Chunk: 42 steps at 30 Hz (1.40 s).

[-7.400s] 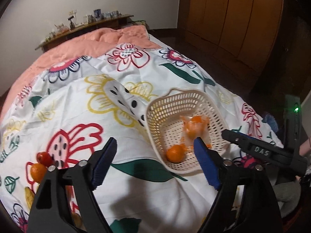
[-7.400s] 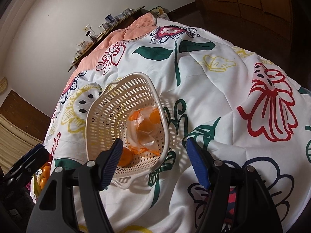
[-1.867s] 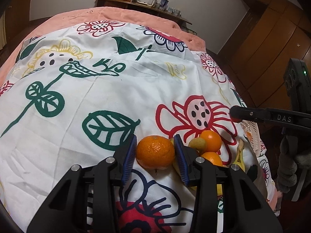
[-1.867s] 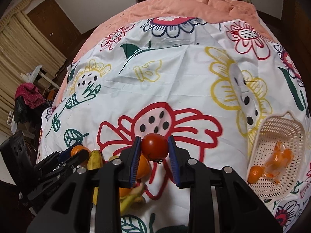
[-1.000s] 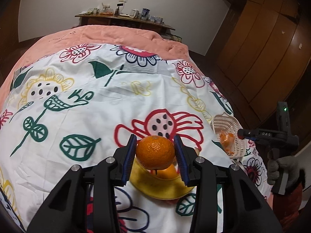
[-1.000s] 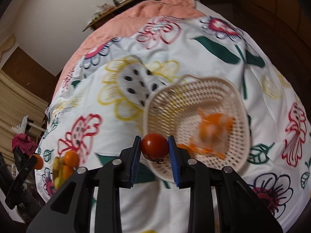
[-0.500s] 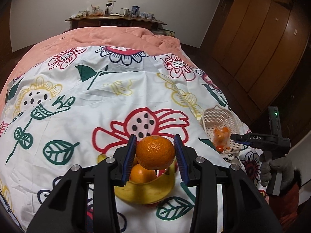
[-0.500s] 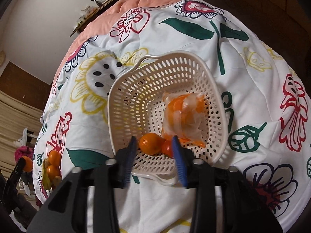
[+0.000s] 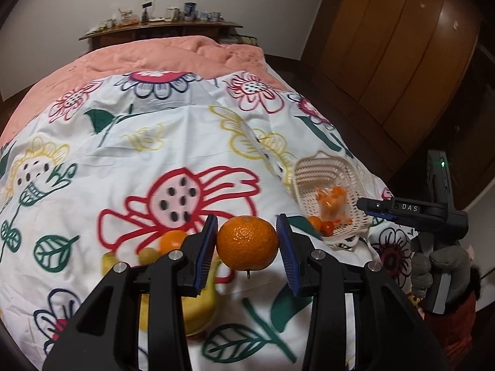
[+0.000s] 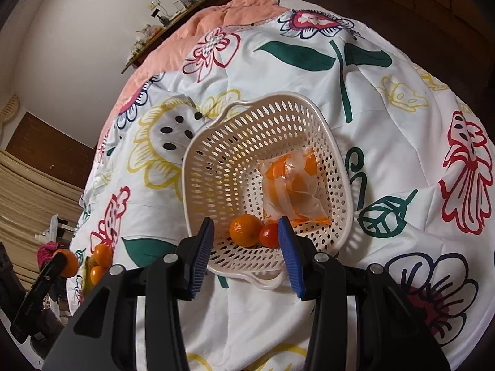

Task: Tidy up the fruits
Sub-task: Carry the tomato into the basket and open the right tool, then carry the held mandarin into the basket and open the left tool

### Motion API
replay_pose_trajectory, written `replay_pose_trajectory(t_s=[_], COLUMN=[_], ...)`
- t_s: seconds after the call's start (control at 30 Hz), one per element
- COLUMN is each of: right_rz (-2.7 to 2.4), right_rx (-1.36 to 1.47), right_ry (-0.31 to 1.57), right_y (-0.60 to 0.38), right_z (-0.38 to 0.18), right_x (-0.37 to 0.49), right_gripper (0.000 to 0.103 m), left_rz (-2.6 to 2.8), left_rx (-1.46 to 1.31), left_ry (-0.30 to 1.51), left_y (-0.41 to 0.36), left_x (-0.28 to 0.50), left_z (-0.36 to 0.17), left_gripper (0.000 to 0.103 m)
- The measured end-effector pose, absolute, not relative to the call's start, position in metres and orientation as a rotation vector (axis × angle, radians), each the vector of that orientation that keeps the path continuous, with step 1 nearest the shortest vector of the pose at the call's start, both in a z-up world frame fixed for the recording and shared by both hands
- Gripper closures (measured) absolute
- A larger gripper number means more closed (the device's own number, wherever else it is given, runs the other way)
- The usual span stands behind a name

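My left gripper (image 9: 246, 241) is shut on a mandarin orange (image 9: 247, 247), held above the floral bedspread (image 9: 123, 142). Under it lie a banana (image 9: 198, 306) and another orange (image 9: 173, 239). The white perforated basket (image 9: 328, 167) sits to the right. My right gripper (image 10: 245, 232) hovers open over the basket's (image 10: 278, 100) near edge, nothing between its pads. Inside the basket lie an orange (image 10: 245, 230), a red tomato (image 10: 269, 235) and a clear bag of oranges (image 10: 292, 188). The right wrist view shows the left gripper (image 10: 54, 267) at far left with its orange (image 10: 68, 262).
Loose oranges (image 10: 100, 261) remain in the pile on the bedspread's left side. A pink blanket (image 9: 167, 55) covers the far end of the bed, with a cluttered shelf (image 9: 161, 26) behind. Wooden wardrobe doors (image 9: 402, 61) stand to the right. A gloved hand (image 9: 439, 266) holds the right gripper.
The right gripper opened and the tomato now lies in the basket beside the orange. The left gripper carried its orange rightward, off the fruit pile toward the basket.
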State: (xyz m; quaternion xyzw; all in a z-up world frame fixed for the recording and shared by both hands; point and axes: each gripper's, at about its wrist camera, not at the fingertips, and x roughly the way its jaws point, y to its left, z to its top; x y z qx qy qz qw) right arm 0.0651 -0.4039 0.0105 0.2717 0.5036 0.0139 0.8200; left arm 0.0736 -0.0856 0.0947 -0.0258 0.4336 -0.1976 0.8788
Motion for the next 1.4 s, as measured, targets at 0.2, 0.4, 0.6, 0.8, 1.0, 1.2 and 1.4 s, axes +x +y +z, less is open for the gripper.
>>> replay_pose_trajectory(t_s=[0.2, 0.4, 0.6, 0.8, 1.0, 1.2, 1.4], right_rz=[0.057, 0.041, 0.026, 0.044, 0.035, 0.036, 0.039], right_rx=[0.598, 0.601, 0.581, 0.576, 0.571, 0.580, 0.578], right_ry=[1.046, 1.021, 0.994, 0.989, 0.989, 0.998, 0.996], right_y=[-0.407, -0.416, -0.421, -0.418, -0.421, -0.420, -0.418], right_z=[0.013, 0.013, 0.016, 0.013, 0.009, 0.004, 0.006], right_x=[0.060, 0.054, 0.047, 0.045, 0.044, 0.045, 0.044], right_gripper=[0.059, 0.059, 0.059, 0.059, 0.059, 0.059, 0.059], left_rz=[-0.466, -0.520, -0.559, -0.567, -0.579, -0.586, -0.569], left_rx=[-0.032, 0.013, 0.069, 0.113, 0.125, 0.122, 0.084], left_ry=[0.940, 0.974, 1.008, 1.050, 1.087, 1.091, 1.094], left_y=[-0.118, -0.161, -0.204, -0.232, -0.243, -0.244, -0.237], left_x=[0.082, 0.092, 0.106, 0.123, 0.131, 0.134, 0.136], left_z=[0.090, 0.081, 0.067, 0.047, 0.032, 0.030, 0.029], left_gripper=[0.063, 0.063, 0.063, 0.063, 0.063, 0.061, 0.049])
